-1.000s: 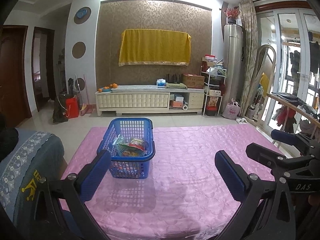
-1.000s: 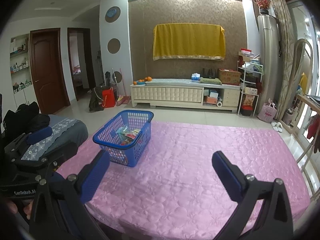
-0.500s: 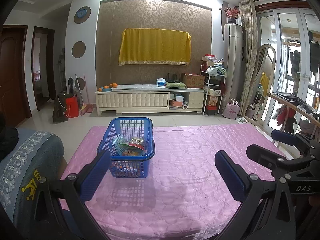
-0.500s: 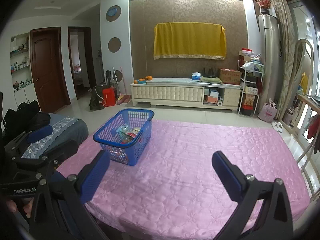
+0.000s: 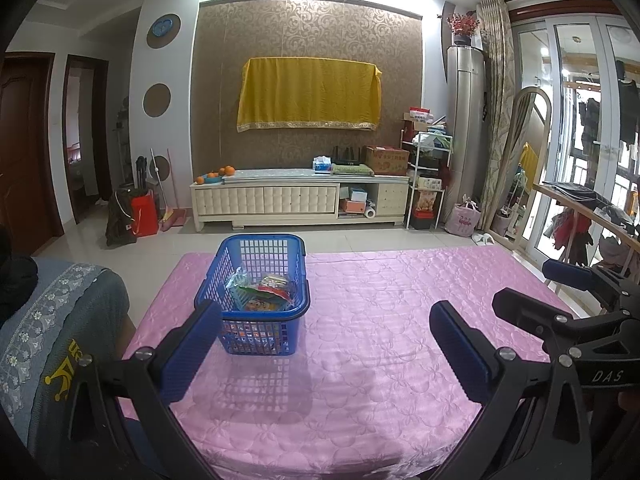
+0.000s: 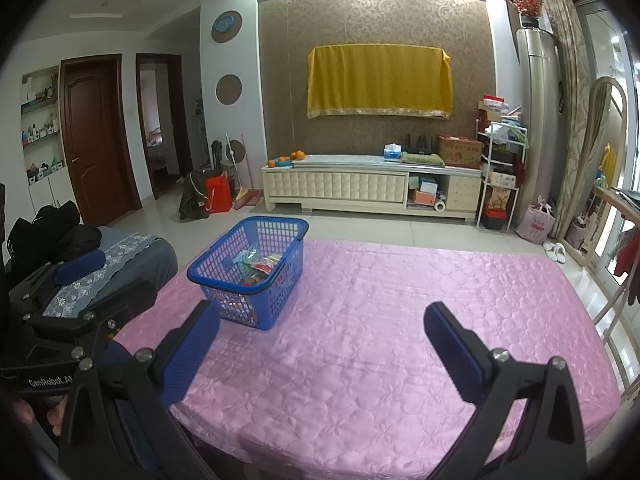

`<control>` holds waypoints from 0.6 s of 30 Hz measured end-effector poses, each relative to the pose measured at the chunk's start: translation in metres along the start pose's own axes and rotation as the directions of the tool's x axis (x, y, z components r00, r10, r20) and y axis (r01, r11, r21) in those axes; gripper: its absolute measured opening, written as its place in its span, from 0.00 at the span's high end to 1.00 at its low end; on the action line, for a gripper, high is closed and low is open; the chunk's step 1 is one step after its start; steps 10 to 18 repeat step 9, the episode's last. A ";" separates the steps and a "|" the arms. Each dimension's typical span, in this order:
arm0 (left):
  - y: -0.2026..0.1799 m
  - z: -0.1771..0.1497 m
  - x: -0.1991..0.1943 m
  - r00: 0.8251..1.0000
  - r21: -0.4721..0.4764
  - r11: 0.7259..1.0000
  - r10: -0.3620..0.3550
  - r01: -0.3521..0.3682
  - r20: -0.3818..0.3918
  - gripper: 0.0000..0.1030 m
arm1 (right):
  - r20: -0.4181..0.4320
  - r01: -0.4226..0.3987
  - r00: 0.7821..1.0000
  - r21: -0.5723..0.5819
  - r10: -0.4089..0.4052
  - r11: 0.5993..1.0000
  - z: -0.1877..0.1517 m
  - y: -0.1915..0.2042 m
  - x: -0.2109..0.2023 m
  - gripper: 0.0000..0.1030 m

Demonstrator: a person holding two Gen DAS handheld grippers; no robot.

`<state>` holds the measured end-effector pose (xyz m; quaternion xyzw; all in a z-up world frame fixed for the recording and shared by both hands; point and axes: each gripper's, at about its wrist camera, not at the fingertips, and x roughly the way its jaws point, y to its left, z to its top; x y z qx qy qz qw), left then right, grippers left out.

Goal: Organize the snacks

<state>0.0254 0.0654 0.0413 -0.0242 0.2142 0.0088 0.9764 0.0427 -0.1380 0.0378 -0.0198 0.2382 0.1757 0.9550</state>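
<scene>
A blue plastic basket (image 5: pixel 224 306) stands on the pink quilted table (image 5: pixel 380 320), left of the middle; it also shows in the right wrist view (image 6: pixel 208 280). Several snack packets (image 5: pixel 262 290) lie inside it, seen too in the right wrist view (image 6: pixel 258 264). My left gripper (image 5: pixel 326 338) is open and empty, held near the table's front edge with the basket just beyond its left finger. My right gripper (image 6: pixel 322 336) is open and empty, to the right of the basket and nearer me. The right gripper shows at the right edge of the left wrist view (image 5: pixel 520 288).
A chair with a grey-blue cover (image 5: pixel 52 320) stands at the table's left side. A wooden rack with clothes (image 5: pixel 580 216) stands at the right. A white TV cabinet (image 5: pixel 300 200) stands against the far wall across a tiled floor.
</scene>
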 end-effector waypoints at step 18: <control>0.002 -0.002 -0.001 1.000 0.000 1.000 0.001 -0.001 -0.007 0.00 | -0.005 -0.003 1.000 0.003 0.003 1.000 -0.003 0.002 -0.002 0.00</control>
